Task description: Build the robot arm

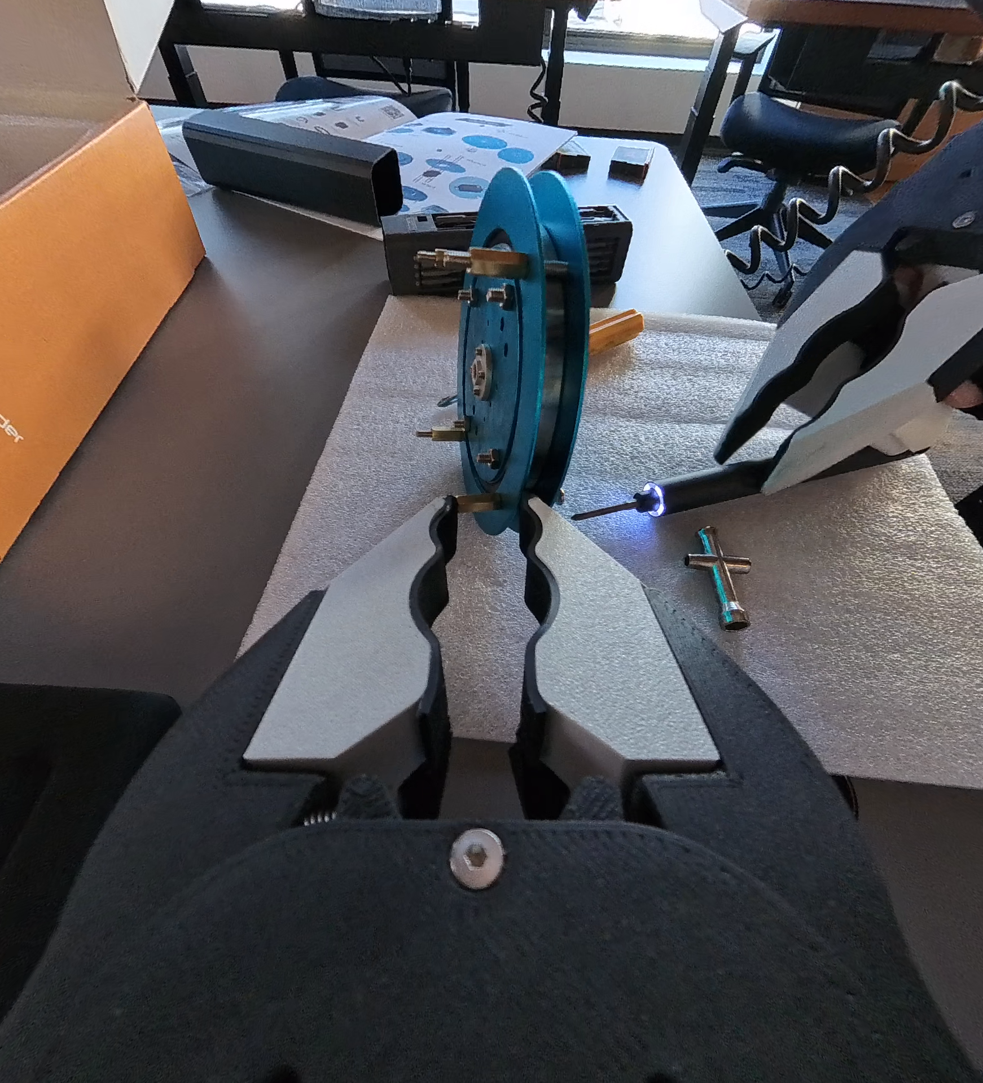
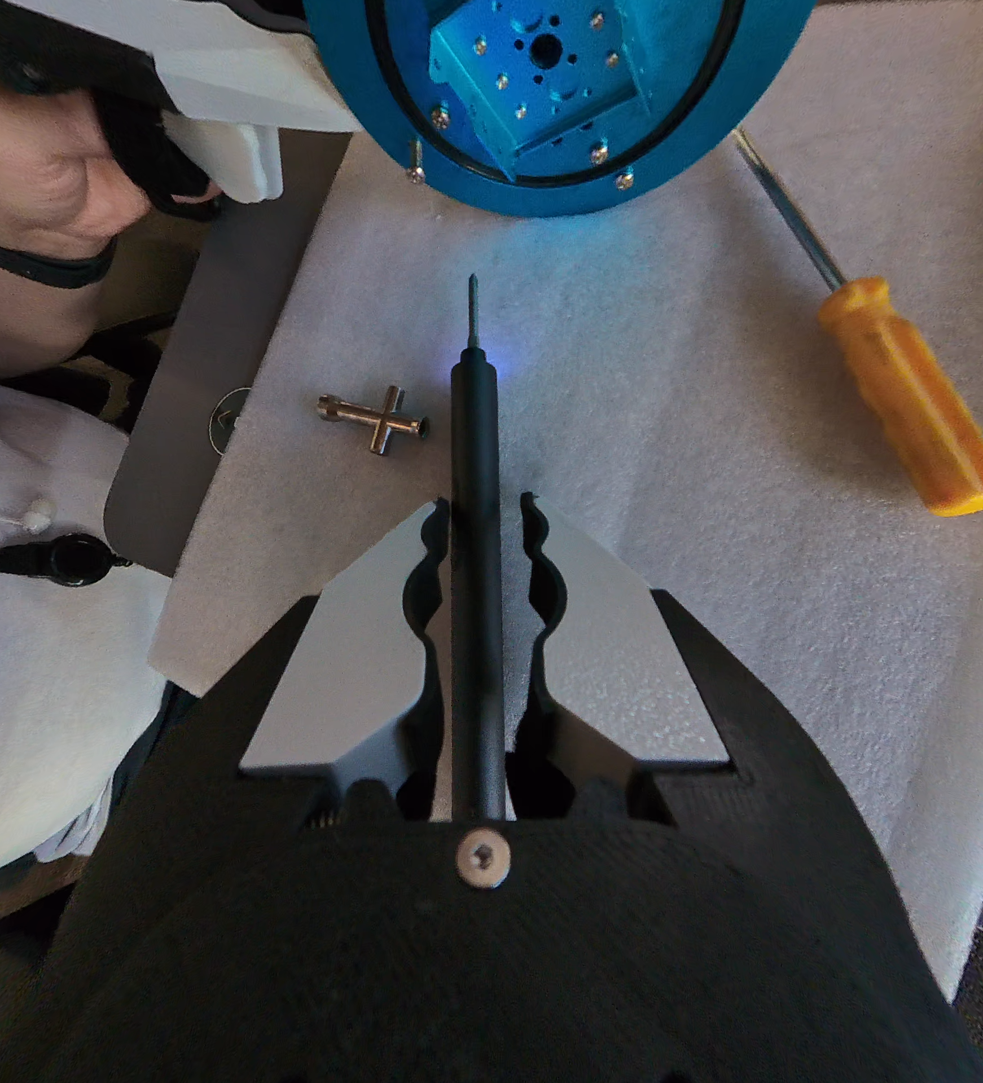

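Observation:
A blue double-disc assembly (image 1: 507, 351) with brass standoffs and screws stands on edge on a white foam sheet (image 1: 770, 644). My left gripper (image 1: 488, 511) is shut on the bottom rim of the assembly. My right gripper (image 2: 483, 504) is shut on a black electric screwdriver (image 2: 474, 469) whose light ring glows; both also show in the left wrist view, the gripper (image 1: 747, 463) and the screwdriver (image 1: 706, 489). The bit tip points at the assembly's lower rim (image 2: 536, 193) and stops a short way from it. One white finger (image 2: 231, 99) of the left gripper shows at the top left.
A metal cross wrench (image 2: 380, 419) lies left of the electric screwdriver. An orange-handled screwdriver (image 2: 911, 398) lies to the right. An orange box (image 1: 55, 328), a black sleeve (image 1: 295, 164), a black bit case (image 1: 419, 252) and a printed sheet (image 1: 477, 140) sit beyond. A person's hand (image 2: 38, 193) is at the left. Spacing between my two grippers at the tips: around 12 cm. It is some 4 cm from my right tips to the metal cross wrench (image 2: 380, 419). The left camera catches it too, in the left wrist view (image 1: 724, 564).

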Available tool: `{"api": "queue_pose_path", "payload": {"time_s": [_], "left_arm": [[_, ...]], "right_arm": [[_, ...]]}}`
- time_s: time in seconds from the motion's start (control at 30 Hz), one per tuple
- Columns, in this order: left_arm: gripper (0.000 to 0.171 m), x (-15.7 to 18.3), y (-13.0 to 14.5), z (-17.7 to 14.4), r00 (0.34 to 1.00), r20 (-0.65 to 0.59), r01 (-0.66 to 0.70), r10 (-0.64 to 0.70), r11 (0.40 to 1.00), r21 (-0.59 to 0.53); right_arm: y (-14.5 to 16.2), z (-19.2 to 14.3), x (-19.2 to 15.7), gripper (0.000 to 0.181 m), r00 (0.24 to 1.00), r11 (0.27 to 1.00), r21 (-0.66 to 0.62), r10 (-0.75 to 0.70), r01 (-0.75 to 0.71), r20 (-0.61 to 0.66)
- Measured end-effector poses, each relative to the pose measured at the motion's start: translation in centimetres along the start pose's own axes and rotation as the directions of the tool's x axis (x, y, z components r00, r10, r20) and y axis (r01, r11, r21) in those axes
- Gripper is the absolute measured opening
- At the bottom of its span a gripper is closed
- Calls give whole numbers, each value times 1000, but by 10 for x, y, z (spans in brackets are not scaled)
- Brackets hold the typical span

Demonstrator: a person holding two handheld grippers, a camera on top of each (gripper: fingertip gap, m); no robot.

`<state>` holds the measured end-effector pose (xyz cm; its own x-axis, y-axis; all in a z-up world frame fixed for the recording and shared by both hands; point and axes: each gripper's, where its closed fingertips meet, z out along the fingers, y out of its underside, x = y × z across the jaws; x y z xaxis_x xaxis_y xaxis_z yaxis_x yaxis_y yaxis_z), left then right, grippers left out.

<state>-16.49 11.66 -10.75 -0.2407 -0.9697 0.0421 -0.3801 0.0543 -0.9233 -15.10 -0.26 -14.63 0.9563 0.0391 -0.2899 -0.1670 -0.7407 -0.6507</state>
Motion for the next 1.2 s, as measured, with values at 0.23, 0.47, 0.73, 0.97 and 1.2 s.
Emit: {"api": "queue_pose_path", "payload": {"time_s": [0.23, 0.47, 0.73, 0.97, 1.2], "left_arm": [[19, 0, 0, 0, 1000, 7, -10, 10, 1000, 1], [19, 0, 0, 0, 999, 27, -34, 34, 999, 1], [19, -1, 0, 0, 999, 29, -33, 32, 999, 0], [19, 0, 1, 0, 998, 33, -50, 50, 999, -2], [19, 0, 1, -1, 997, 35, -65, 65, 998, -5]], "right_arm": [[0, 3, -4, 16, 998, 999, -30, 36, -34, 45], [1, 6, -5, 15, 998, 998, -43, 43, -42, 38], [-2, 5, -5, 26, 1000, 998, -64, -15, 15, 5], [-116, -22, -36, 53, 504, 597, -157, -769, 787, -393], [-140, 0, -20, 62, 168, 249, -495, -965, 833, -203]]}}
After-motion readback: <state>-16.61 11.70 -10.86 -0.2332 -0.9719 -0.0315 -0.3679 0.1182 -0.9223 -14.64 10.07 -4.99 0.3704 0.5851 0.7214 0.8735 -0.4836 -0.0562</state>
